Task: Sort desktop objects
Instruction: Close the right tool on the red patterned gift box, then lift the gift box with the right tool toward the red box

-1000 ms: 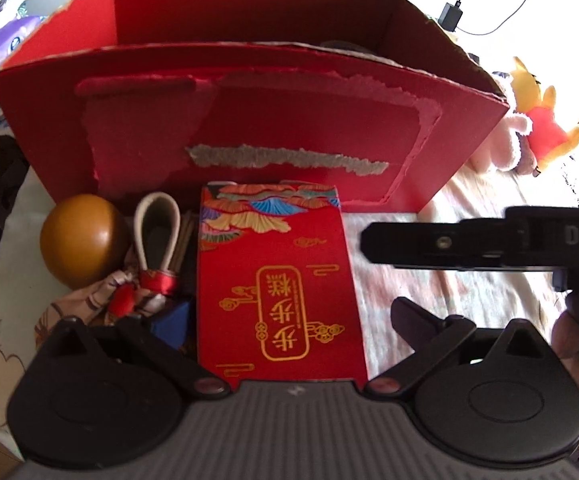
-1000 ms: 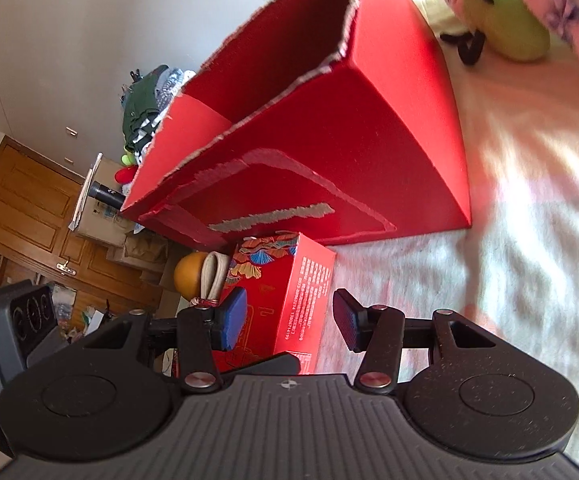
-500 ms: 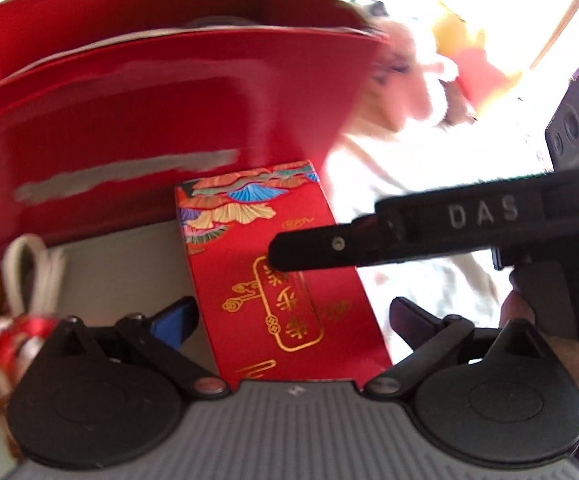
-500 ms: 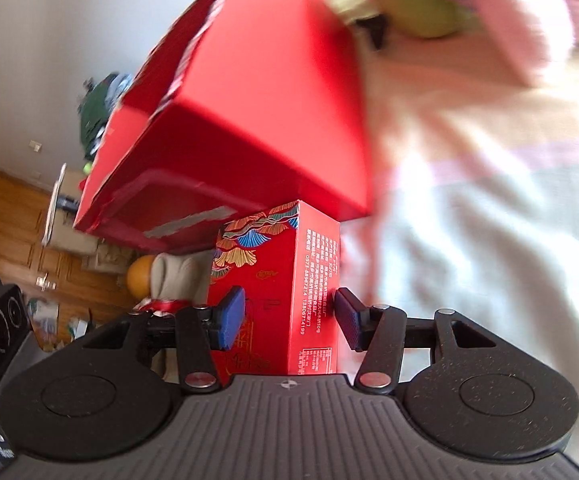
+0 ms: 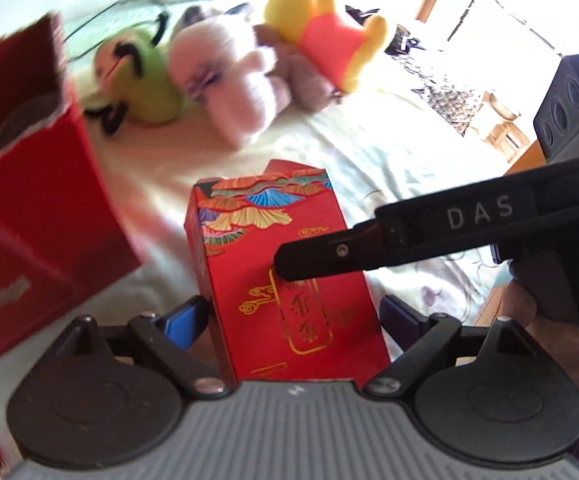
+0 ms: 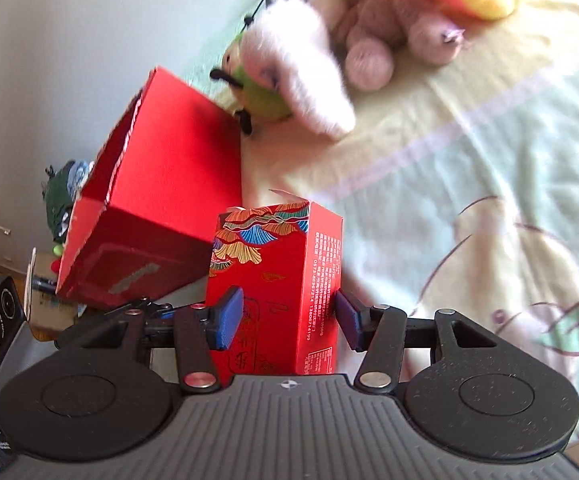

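right hand-held gripper [image 6: 289, 316] clamped on small red carton [image 6: 277, 280], lifted over bedsheet [image 6: 469, 184] | left hand-held gripper [image 5: 295, 316] apart, pads flanking carton | big red box [image 6: 161, 208] just beside, left

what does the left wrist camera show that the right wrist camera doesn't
Only the left wrist view shows the right tool's black body marked DAS reaching over the small patterned red box, and the hand holding it. Only the right wrist view shows the box's side with small printed text. Both show that box between blue pads, the big open red box and the plush toys.
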{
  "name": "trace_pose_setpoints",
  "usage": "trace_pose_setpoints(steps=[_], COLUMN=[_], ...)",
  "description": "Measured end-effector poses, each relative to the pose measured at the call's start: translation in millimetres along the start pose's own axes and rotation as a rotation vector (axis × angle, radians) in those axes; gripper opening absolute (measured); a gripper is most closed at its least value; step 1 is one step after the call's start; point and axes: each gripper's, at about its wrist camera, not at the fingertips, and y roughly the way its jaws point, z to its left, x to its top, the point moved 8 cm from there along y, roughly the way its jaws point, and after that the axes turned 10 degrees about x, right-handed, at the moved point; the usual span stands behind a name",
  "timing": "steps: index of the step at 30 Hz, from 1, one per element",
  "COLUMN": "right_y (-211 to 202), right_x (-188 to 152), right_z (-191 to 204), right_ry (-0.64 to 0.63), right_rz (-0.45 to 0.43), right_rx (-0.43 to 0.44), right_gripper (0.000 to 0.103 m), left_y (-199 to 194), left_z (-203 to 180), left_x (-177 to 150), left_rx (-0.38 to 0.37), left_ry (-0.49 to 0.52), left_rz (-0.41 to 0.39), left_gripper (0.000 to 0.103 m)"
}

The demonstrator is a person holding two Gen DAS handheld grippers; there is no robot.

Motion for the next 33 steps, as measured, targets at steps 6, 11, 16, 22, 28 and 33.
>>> trace_pose_setpoints(steps=[6, 11, 16, 22, 28, 33], right_y=[-37.3, -40.3, -36.5, -9.1, 40.7, 90.1], right_x=[22.0, 44.1, 67.5, 90.1, 101.7, 100.5], right_z=[13.4, 51.5, 85.8, 133.3, 173.1, 188.8], right_ry=[-0.075, -0.151, -0.212, -0.287, -0.349, -0.359], right_rz=[-0.146, -0.265, -0.321, -0.321, -0.264, -0.162], right_rx=[-0.020, 0.014, 0.082, 0.142, 0.183, 0.197], right_gripper=[0.054, 0.054, 0.054, 0.054, 0.054, 0.054], left_y=[-15.7, -52.4, -93.4, -124.3, -139.3, -129.3], left_z=[-11.9, -4.3, 26.0, 72.0, 128.8, 176.9], left_x=[47.1, 78.4, 103.1, 115.3, 113.8, 100.5], left_rx=[-0.064, -0.041, -0.032, 0.038, 0.100, 0.132], left_ry=[0.006, 0.023, -0.011, -0.032, -0.088, -0.132], left_rz=[-0.089, -0.210, -0.314, -0.384, -0.392, -0.331], left_gripper=[0.092, 0.092, 0.092, 0.092, 0.095, 0.095])
